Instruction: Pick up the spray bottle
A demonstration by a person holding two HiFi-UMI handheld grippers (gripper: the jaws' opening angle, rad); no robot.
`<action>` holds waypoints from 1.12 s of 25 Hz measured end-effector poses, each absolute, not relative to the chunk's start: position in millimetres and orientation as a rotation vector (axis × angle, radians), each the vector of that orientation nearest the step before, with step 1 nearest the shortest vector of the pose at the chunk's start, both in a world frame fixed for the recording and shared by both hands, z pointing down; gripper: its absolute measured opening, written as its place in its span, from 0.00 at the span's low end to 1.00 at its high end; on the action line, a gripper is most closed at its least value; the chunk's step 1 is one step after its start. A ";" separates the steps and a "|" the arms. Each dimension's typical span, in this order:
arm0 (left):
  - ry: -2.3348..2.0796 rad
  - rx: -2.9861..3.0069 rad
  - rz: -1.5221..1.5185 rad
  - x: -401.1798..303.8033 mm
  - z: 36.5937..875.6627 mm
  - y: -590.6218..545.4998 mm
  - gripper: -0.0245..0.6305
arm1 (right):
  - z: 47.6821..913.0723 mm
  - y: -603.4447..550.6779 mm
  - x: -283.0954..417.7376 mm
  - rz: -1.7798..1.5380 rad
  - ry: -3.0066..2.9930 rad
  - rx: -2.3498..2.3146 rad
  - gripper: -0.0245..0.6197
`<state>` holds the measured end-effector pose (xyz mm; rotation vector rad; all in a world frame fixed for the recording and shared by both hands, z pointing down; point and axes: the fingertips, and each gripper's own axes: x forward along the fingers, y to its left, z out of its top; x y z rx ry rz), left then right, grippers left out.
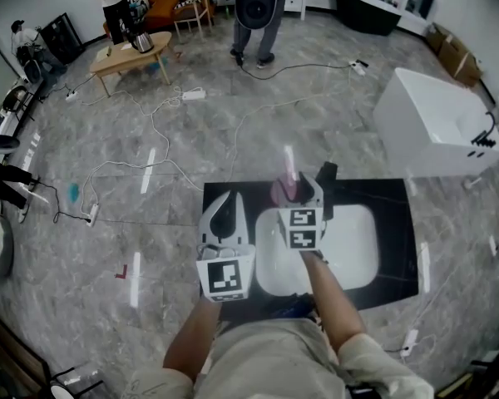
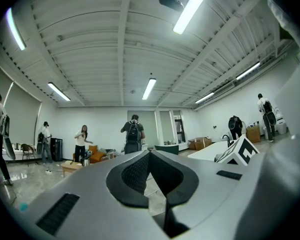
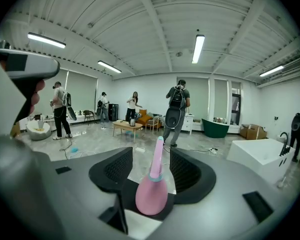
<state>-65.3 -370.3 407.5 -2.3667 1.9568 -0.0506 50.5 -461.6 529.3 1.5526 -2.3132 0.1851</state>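
Note:
The spray bottle (image 3: 151,194) is a pink bulb with a long thin nozzle. It stands upright between the two pads of my right gripper (image 3: 151,151), and neither pad touches it. In the head view the spray bottle (image 1: 283,190) shows at the far rim of the white sink (image 1: 358,248), just left of the right gripper (image 1: 301,188), which is open. My left gripper (image 1: 224,213) hovers over the counter's left end, pointing level. In its own view the left gripper (image 2: 150,153) has its pads meeting at the tips, with nothing held.
The sink is set in a black counter (image 1: 395,223), with a dark faucet (image 1: 326,173) at its far edge. A white bathtub (image 1: 432,123) stands to the right. Cables (image 1: 158,169) trail over the marble floor. Far off are several people and a wooden table (image 1: 133,52).

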 end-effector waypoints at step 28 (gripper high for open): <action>2.040 -2.377 -0.175 -73.0 445.5 -393.5 0.04 | 563.4 -506.1 49.6 0.209 -2.254 1.587 0.19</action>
